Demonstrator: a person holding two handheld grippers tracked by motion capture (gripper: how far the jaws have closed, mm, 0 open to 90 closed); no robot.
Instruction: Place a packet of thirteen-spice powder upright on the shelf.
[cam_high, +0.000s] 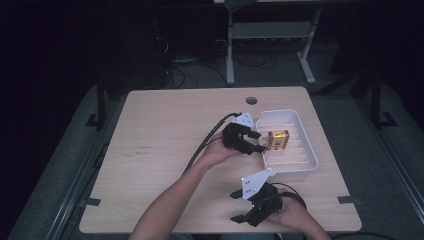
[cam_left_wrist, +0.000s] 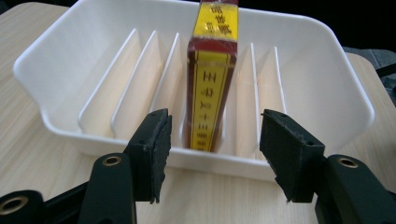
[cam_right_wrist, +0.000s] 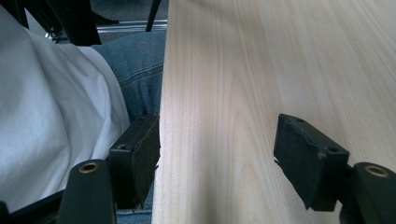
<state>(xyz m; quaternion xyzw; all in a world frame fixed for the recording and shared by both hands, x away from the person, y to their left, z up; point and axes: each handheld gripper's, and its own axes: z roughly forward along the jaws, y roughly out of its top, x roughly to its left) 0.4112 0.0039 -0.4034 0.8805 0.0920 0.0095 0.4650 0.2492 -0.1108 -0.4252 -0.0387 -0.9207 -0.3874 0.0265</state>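
Note:
A white slotted tray (cam_high: 307, 150) sits on the right half of the table. A yellow and dark red box (cam_high: 277, 140) stands on edge in one of its middle slots. In the left gripper view the box (cam_left_wrist: 212, 88) rises upright between white dividers of the tray (cam_left_wrist: 56, 65). My left gripper (cam_high: 258, 141) hovers at the tray's left wall, open, its jaws short of the box (cam_left_wrist: 215, 156). My right gripper (cam_high: 238, 206) rests near the table's front edge, open, with nothing between its jaws (cam_right_wrist: 217, 161).
The light wood table (cam_high: 165, 150) has a round cable hole (cam_high: 251, 100) at the back. In the right gripper view the table's front edge (cam_right_wrist: 163, 93) runs beside the person's white shirt (cam_right_wrist: 51, 107) and jeans. A desk frame (cam_high: 270, 45) stands behind.

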